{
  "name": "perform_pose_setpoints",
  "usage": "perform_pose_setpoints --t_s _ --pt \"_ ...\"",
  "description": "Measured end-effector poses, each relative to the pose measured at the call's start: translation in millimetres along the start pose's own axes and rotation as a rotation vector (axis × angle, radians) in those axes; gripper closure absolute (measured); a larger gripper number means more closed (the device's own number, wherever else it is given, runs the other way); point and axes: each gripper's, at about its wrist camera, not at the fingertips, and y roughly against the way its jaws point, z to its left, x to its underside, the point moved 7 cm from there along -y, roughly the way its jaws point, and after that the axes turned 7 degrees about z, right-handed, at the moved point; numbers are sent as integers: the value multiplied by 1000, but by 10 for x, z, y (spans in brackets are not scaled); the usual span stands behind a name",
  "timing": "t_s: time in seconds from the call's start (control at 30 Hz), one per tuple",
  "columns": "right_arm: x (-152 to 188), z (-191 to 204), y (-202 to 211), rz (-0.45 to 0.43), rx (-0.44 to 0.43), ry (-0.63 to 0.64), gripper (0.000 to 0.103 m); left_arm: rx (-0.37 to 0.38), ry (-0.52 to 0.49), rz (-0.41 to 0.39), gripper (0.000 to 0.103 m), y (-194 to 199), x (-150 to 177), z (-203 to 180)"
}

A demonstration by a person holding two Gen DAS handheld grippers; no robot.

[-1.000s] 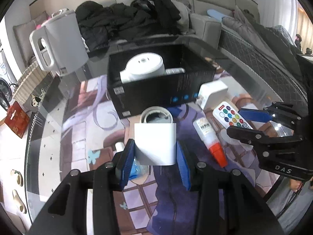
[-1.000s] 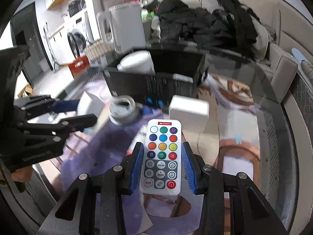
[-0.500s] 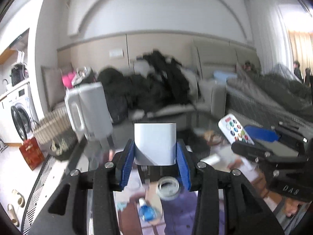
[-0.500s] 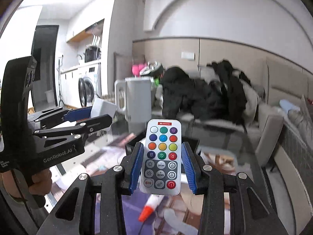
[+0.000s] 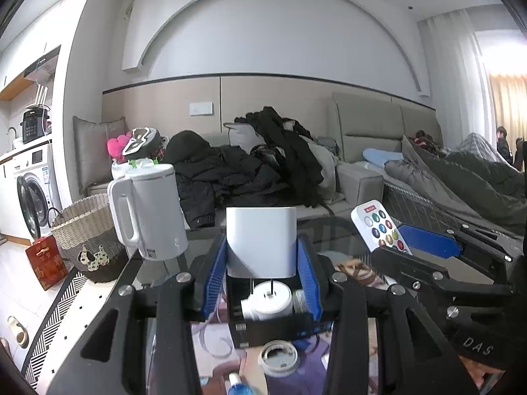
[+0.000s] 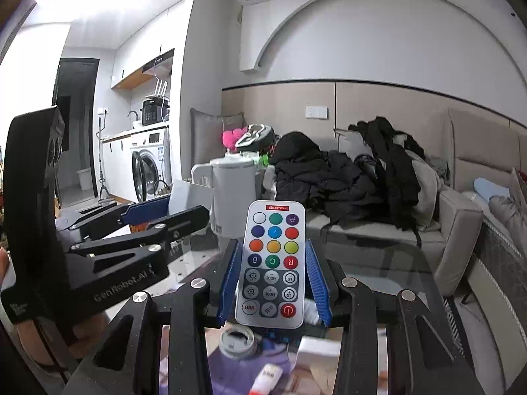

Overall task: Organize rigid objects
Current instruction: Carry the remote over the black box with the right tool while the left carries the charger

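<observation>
Room, left wrist view: behind your glass table (image 5: 332,230) stands a beige sofa heaped with black coats (image 5: 237,171); a white washing machine (image 5: 31,194) sits at the left edge of the frame.
Left gripper (image 5: 262,275): your blue pads are clenched on a white rounded plastic adapter block (image 5: 261,240), centre of the frame, held upright and lifted off the table.
Box: an open black cardboard box (image 5: 263,326) lies below the block, lower centre, with a white round device (image 5: 268,299) inside it.
Near objects: a grey round lid (image 5: 279,358) sits just below the box; a white electric kettle (image 5: 148,212) stands left of centre, beside a woven basket (image 5: 87,237).
Right gripper, seen from the left: it enters at the right of the frame, carrying the remote (image 5: 380,228).

Room, right wrist view: the same sofa fills the right half, with the kitchen nook in the upper left.
Right gripper (image 6: 271,291): your pads grip a slim white remote control with coloured round buttons (image 6: 271,263), centre of the frame, upright and off the table.
Left gripper, seen from the right: it reaches in from the left, closed on the white block (image 6: 189,200).
Hand: your fingers (image 6: 49,339) wrap its handle at lower left.
</observation>
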Motion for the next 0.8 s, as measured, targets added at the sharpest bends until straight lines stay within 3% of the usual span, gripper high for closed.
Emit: perform_pose_setpoints --t_s 0.13,0.37,0.67,0.8 --pt "-156 -11 -107 -20 14 -9 64 -23 1 -44 62 -69 -95 26" --pt "-300 -142 -534 5 27 -35 64 -9 36 -22 62 -380 -178 97" --pt "-253 -370 -1111 93 21 -89 64 -4 75 51 62 -836 -114 151" --pt "-127 -494 -1386 170 10 -136 64 4 113 133 62 -1110 5 198"
